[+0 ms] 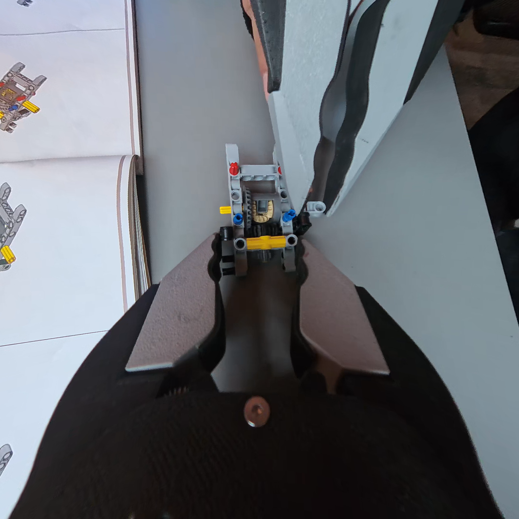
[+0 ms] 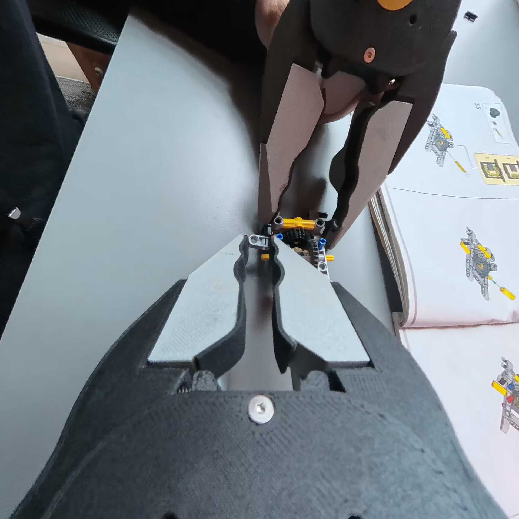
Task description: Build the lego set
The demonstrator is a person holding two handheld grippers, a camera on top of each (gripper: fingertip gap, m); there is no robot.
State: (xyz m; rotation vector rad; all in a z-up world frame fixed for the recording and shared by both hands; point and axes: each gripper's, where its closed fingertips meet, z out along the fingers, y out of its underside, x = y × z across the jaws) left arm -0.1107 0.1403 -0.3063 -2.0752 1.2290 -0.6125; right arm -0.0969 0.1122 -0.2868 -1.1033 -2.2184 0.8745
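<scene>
Left gripper [image 1: 258, 252] is clamping the gearbox frame [image 1: 259, 207] steady while right gripper [image 2: 259, 243], pinching a grey connector [image 2: 259, 241], is closing on its side.

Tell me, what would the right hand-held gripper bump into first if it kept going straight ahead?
Probably the lego assembly: the right hand-held gripper holds a small grey connector right against its side. Just beyond sits the left hand-held gripper, gripping that assembly. Depth is hard to judge.
</scene>
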